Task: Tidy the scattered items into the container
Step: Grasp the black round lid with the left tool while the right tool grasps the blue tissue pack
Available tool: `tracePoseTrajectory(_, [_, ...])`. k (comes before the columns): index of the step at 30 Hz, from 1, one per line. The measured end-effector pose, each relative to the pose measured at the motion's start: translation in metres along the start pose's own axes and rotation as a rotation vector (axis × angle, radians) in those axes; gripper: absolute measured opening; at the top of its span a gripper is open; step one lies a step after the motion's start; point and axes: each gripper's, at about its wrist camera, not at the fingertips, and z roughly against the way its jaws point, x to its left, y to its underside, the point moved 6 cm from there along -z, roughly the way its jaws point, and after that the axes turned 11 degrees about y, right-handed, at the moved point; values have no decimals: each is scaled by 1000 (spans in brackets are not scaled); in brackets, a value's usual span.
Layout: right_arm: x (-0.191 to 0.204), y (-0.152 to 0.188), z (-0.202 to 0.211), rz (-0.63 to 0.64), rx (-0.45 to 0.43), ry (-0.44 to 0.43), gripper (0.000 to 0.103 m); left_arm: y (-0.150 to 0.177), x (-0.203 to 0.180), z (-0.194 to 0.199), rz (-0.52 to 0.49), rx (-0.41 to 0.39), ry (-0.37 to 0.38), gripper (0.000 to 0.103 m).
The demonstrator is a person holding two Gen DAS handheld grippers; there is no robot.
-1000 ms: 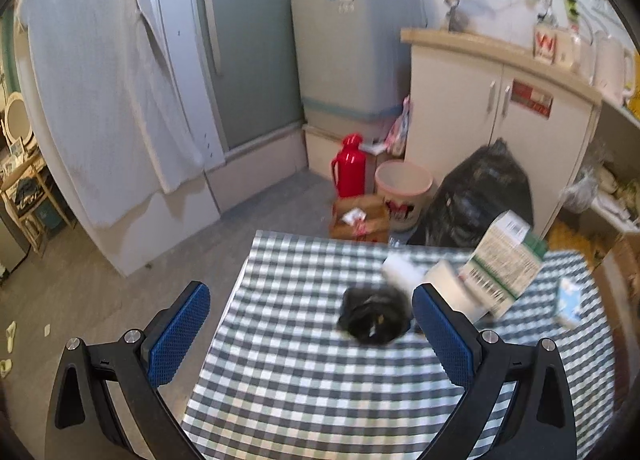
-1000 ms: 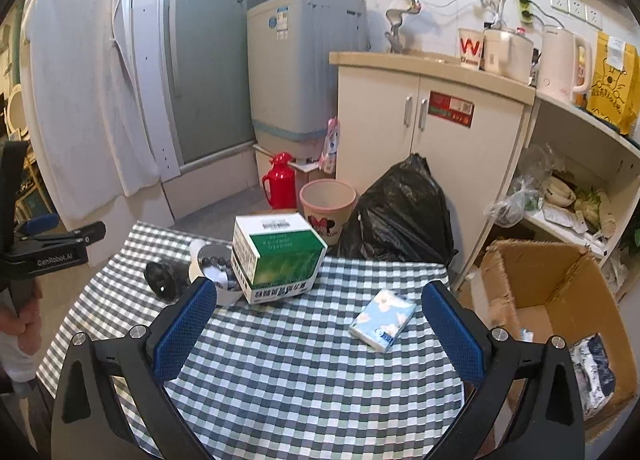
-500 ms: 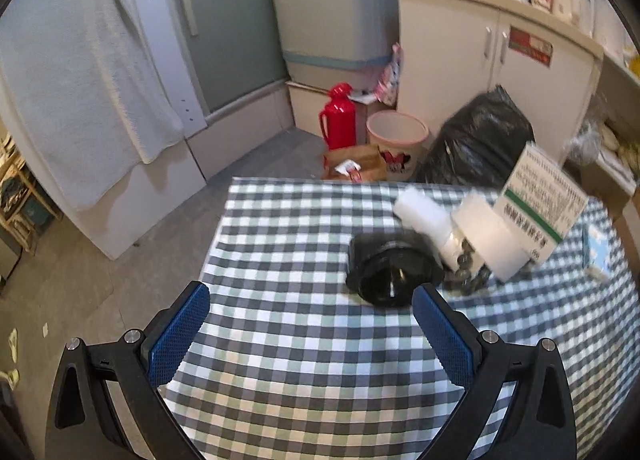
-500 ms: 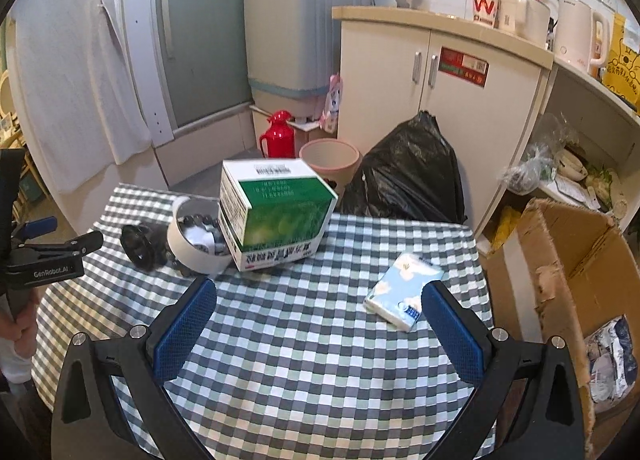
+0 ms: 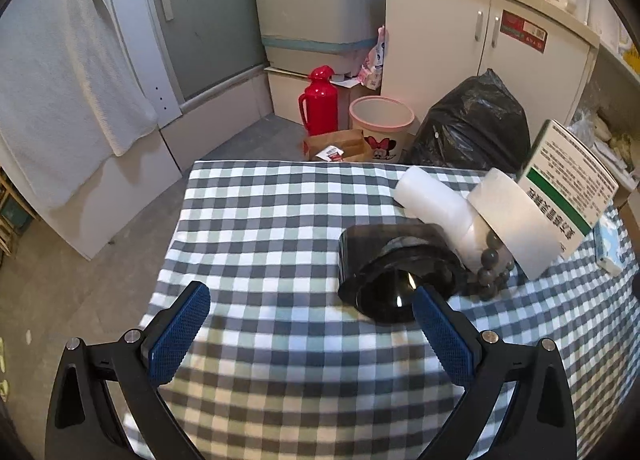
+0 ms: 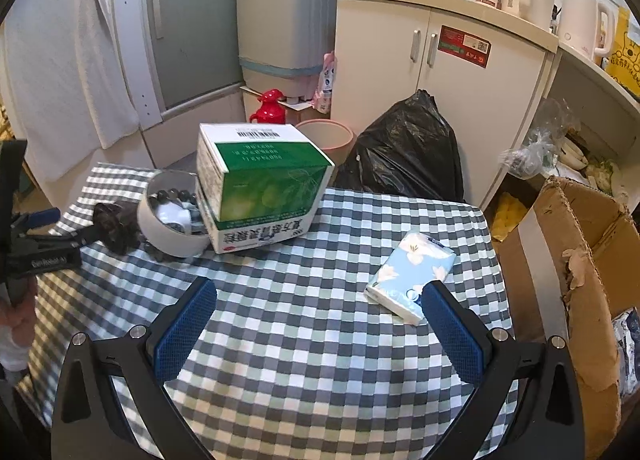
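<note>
On the checked tablecloth (image 5: 260, 227) a black lens-like object (image 5: 390, 272) lies just beyond my open left gripper (image 5: 310, 302), close to its right finger. Behind it are a white roll (image 5: 434, 201), a tape ring (image 5: 514, 225) with dark beads (image 5: 490, 268), and a green-and-white box (image 5: 568, 175). In the right wrist view my open right gripper (image 6: 318, 302) hovers over the cloth, with a blue tissue pack (image 6: 412, 274) beside its right finger. The green box (image 6: 260, 187), tape ring (image 6: 168, 225) and black object (image 6: 116, 225) sit further left. A cardboard box (image 6: 576, 260) stands open beside the table.
A black rubbish bag (image 6: 404, 151), pink bin (image 5: 382, 127) and red flask (image 5: 318, 99) stand on the floor past the table's far edge. White cabinets (image 6: 440, 71) and a washing machine (image 6: 296, 19) line the wall. A hand (image 6: 18, 324) holds the left gripper at the left edge.
Both grippers have moved forward and lower over the table, so the items look nearer. The black object now lies by the left gripper's right finger, the tissue pack by the right gripper's right finger.
</note>
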Motion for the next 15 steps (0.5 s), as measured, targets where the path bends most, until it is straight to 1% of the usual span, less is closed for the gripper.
tracePoseTrajectory(3, [-1, 2, -10, 2, 14, 20, 103, -3, 1, -6, -7, -7, 10, 103])
tracePoseTrajectory(6, [-3, 3, -19, -7, 26, 32, 103, -5, 2, -16, -6, 8, 18, 103])
tracePoseTrajectory(10, [-6, 3, -25, -4, 22, 54, 103, -7, 3, -24, 6, 5, 34, 103])
tracePoseTrajectory(12, [-7, 2, -30, -1, 25, 75, 103, -8, 3, -29, 10, 4, 48, 100])
tracePoseTrajectory(14, [-10, 1, -35, -5, 30, 98, 103, -8, 3, -33, 10, 6, 54, 91])
tracePoseTrajectory(15, [-11, 1, -38, -9, 34, 105, 103, -9, 2, -35, 11, 7, 60, 90])
